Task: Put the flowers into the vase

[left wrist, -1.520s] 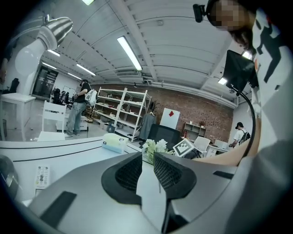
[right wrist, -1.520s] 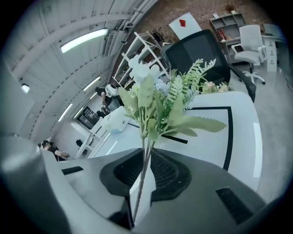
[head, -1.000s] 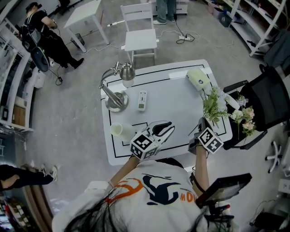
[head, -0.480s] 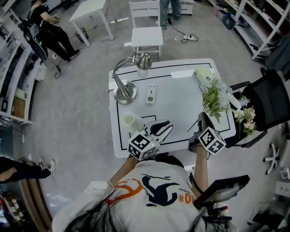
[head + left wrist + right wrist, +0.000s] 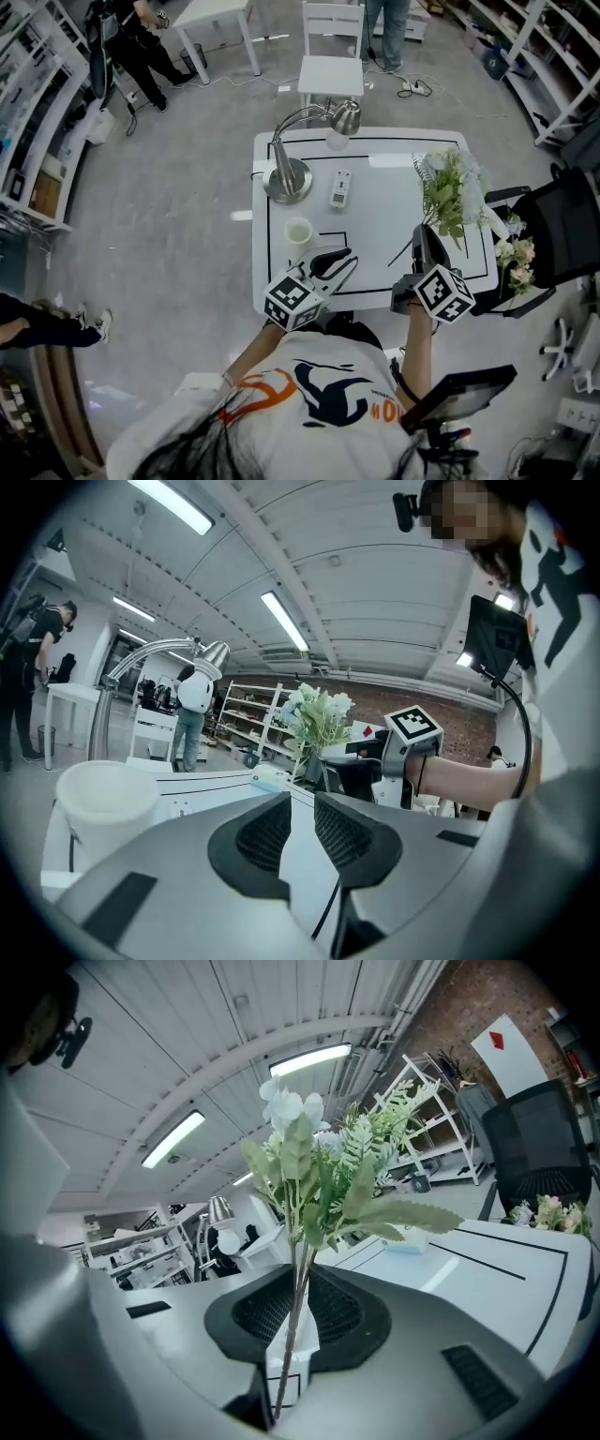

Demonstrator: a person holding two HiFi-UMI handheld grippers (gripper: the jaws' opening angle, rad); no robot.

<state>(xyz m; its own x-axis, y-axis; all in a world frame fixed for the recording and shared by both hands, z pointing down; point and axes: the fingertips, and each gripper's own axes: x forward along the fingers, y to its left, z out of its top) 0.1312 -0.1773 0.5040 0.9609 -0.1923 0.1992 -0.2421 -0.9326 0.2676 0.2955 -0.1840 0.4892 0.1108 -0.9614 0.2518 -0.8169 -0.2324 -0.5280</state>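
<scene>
Flowers point(image 5: 450, 190) clamped in right tongs point(image 5: 420, 239), nr right edge of table point(image 5: 384, 206); left tongs point(image 5: 347, 260) slightly apart, empty

The table point(image 5: 375, 220) is white with thin black lines. The flowers point(image 5: 319, 1162) have green leaves and white blooms. The cup point(image 5: 298, 231) is creamy white, the lamp point(image 5: 287, 178) is shiny silver and the remote point(image 5: 341, 188) is white. The left gripper point(image 5: 343, 262) and right gripper point(image 5: 421, 236) are grey with black bumpy pads point(image 5: 266, 833). Each has a cube point(image 5: 292, 300) with black and white squares. The shirt point(image 5: 309, 394) is white with orange and dark blue shapes. A chair point(image 5: 330, 73) is white and the other chair point(image 5: 562, 220) is black. The floor point(image 5: 178, 187) is grey.
</scene>
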